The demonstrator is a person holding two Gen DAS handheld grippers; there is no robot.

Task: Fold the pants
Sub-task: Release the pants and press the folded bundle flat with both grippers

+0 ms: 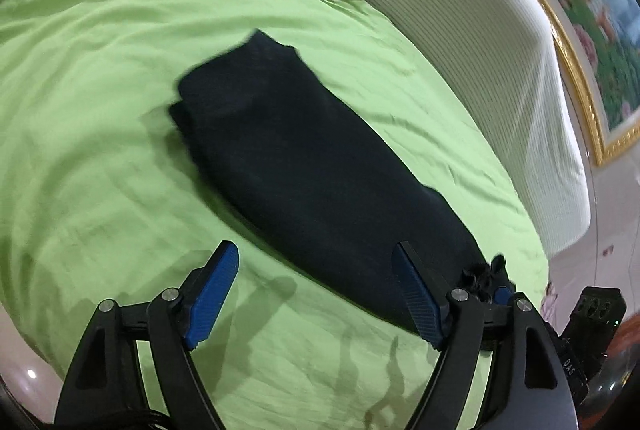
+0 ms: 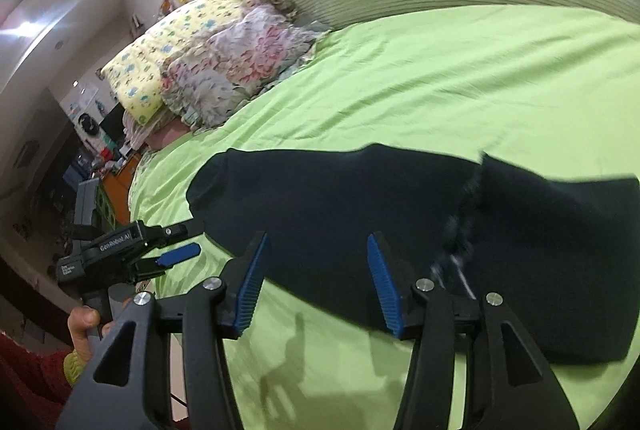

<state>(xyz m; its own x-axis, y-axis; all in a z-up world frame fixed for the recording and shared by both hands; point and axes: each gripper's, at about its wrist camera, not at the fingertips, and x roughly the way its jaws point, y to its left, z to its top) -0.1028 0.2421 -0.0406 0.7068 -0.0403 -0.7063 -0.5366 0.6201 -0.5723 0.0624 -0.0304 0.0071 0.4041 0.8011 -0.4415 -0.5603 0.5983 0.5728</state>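
left gripper [image 1: 316, 294]: jaws spread, nothing between them, above the near edge of the pants [image 1: 304, 166] | pants: dark, folded lengthwise, flat on the green sheet [image 1: 100, 110] | right gripper [image 2: 316, 286]: jaws spread, empty | next, I judge: pinch one end with both, lift evenly, fold over squarely.
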